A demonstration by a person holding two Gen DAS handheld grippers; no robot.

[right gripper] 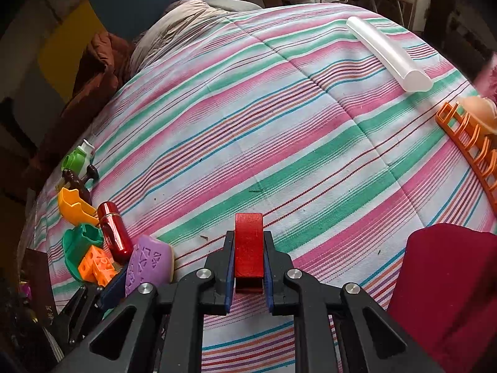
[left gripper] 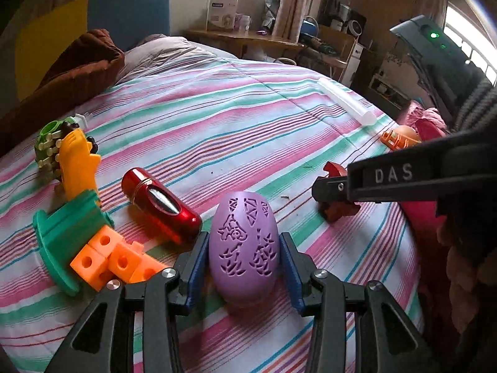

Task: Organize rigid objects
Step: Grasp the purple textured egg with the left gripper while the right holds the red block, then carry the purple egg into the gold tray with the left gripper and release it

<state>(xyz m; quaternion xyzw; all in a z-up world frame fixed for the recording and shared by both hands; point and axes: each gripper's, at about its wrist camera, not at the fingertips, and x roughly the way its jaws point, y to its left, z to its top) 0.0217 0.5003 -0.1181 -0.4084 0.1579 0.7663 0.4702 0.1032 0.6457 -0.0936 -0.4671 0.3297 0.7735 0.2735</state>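
1. Nearest in the left wrist view, the left gripper (left gripper: pixel 243 259) straddles the purple egg (left gripper: pixel 243 245), which lies on the striped bedspread (left gripper: pixel 217 118). The blue pads (left gripper: pixel 198 258) flank the egg's sides with thin gaps showing, so I judge the jaws released around it, not clamped.
2. Nearest in the right wrist view, the right gripper (right gripper: pixel 248 264) is clenched on a red block (right gripper: pixel 248 245), pads pressed flat to both sides.
3. At the egg's ten o'clock lies the red capsule (left gripper: pixel 160 203); at nine o'clock sit the orange cubes (left gripper: pixel 108 258) against the green piece (left gripper: pixel 62 242); further off, the yellow piece (left gripper: pixel 77 164).
4. That cluster looks like the gathered pile, so the sorting seems partly done.
5. Left to collect, by my reading: the red block, the orange rack (right gripper: pixel 466 146) at two o'clock, and farthest, the white tube (right gripper: pixel 388 52) at one o'clock.
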